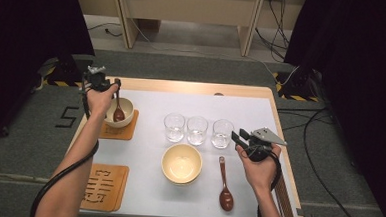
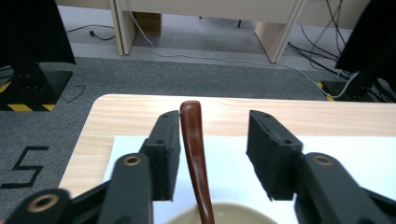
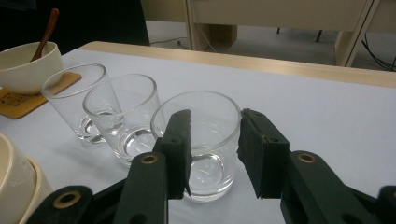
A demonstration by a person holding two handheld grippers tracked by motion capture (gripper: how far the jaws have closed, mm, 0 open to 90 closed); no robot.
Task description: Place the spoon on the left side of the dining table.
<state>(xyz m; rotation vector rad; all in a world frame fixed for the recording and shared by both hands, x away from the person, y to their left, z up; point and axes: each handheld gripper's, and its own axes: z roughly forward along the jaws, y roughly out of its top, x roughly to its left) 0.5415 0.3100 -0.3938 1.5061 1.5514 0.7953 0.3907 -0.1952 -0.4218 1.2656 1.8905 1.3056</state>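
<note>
Left claw (image 2: 212,154) apart around upright brown spoon (image 2: 195,158) standing in the far-left bowl (image 1: 120,112), handle just beside one pad; right claw (image 3: 215,154) apart, levelled at the nearest glass (image 3: 198,140) straight ahead on the worktop (image 1: 143,151), not gripping.

1. The glossy dark-brown wooden spoon (image 2: 195,154) stands propped in the cream ceramic bowl (image 1: 122,111), scoop end down inside it, its slim handle leaning up over the rim.
2. That handle rises between two black pads, close against one and apart from the other.
3. The cream bowl sits upright on a square orange-brown wooden coaster (image 1: 127,130) at the far left of the counter (image 1: 241,103).
4. The clear round drinking glass (image 3: 203,140) stands upright, rightmost in a row of three.
</note>
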